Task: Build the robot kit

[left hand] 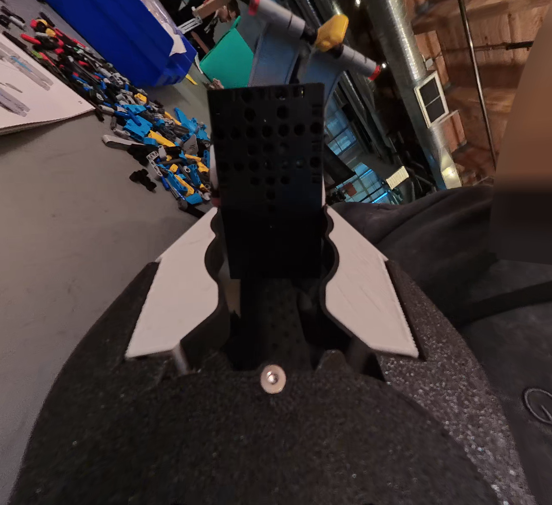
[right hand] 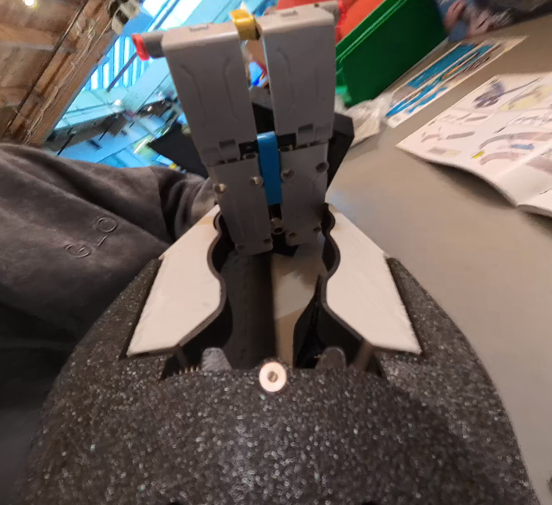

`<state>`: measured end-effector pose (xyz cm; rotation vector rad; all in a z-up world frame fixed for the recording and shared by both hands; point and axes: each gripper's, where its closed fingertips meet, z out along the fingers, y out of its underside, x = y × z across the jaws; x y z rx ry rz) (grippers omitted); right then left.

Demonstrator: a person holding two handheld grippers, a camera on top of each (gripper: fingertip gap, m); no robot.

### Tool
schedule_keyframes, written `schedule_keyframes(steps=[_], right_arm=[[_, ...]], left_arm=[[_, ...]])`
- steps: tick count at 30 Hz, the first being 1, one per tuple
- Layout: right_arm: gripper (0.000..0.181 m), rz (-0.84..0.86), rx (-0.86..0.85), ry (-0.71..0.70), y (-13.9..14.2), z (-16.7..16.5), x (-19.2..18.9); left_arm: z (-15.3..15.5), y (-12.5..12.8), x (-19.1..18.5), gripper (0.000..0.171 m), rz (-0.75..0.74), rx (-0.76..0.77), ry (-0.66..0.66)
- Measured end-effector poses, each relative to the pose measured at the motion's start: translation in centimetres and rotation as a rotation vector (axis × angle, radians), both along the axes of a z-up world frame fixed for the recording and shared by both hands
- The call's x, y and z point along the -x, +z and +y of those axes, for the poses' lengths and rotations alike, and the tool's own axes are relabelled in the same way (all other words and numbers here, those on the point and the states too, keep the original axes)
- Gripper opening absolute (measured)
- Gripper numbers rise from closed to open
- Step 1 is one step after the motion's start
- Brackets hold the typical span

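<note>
My left gripper (left hand: 271, 209) is shut on a black perforated panel (left hand: 268, 146) of a toy-brick build, held upright in the air. Above the panel, a grey axle (left hand: 286, 16) with red ends carries a yellow connector (left hand: 331, 31). My right gripper (right hand: 273, 209) is shut on the lower end of a grey panelled build (right hand: 209, 96) with a blue beam (right hand: 269, 167) down its middle. A yellow piece (right hand: 245, 24) sits on top and a red end (right hand: 139, 46) sticks out to the left. It looks like the same build seen from the other side.
A pile of loose toy bricks (left hand: 167, 138) lies on the grey table (left hand: 59, 221) by an instruction booklet (left hand: 27, 93) and a blue bin (left hand: 98, 12). The right wrist view shows open booklets (right hand: 493, 138), a green bin (right hand: 385, 54) and a dark grey sweatshirt (right hand: 74, 206). The tips of both grippers are at nearly the same place.
</note>
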<state>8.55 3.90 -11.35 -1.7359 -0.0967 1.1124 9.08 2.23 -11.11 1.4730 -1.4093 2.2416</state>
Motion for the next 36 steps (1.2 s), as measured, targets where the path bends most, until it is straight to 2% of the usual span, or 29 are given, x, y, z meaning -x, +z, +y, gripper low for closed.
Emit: schedule_keyframes(steps=[2, 5, 14, 17, 20, 24, 27, 32, 35, 36], right_arm=[[0.063, 0.053, 0.026, 0.055, 0.7, -0.5, 0.4], [0.063, 0.049, 0.051, 0.017, 1.1, -0.2, 0.0], [0.063, -0.017, 0.192, -0.096, 0.9, 0.0, -1.8], [0.063, -0.067, 0.21, -0.165, -0.3, -0.2, -3.3], [0.062, -0.081, 0.215, -0.297, -2.5, 0.3, -5.9], [0.062, -0.162, 0.181, -0.419, -4.2, 0.6, -8.9], [0.062, -0.15, 0.106, -0.46, -3.3, 0.5, -10.1], [0.063, -0.122, 0.095, -0.601, -2.9, -0.5, -13.9], [0.063, -0.07, 0.08, -0.631, -2.5, -0.7, -14.7], [0.063, -0.065, 0.077, -0.633, -2.5, -0.6, -14.7]], left_arm=[[0.1, 0.8, 0.1, 0.063, -0.027, 0.063, -0.006], [0.5, 1.3, -0.4, 0.064, -0.032, 0.159, 0.023], [0.9, 2.3, -0.3, 0.064, -0.092, 0.203, 0.045], [3.1, 3.2, 0.3, 0.063, -0.126, 0.231, 0.112], [5.8, 4.0, 1.1, 0.064, -0.164, 0.238, 0.198], [8.5, 4.7, 2.2, 0.063, -0.201, 0.265, 0.234], [9.3, 4.3, 2.9, 0.064, -0.208, 0.22, 0.192], [11.3, 3.8, 3.0, 0.064, -0.228, 0.131, 0.191], [12.5, 4.0, 2.9, 0.063, -0.239, 0.178, 0.196], [13.0, 4.2, 3.0, 0.056, -0.248, 0.219, 0.196]])
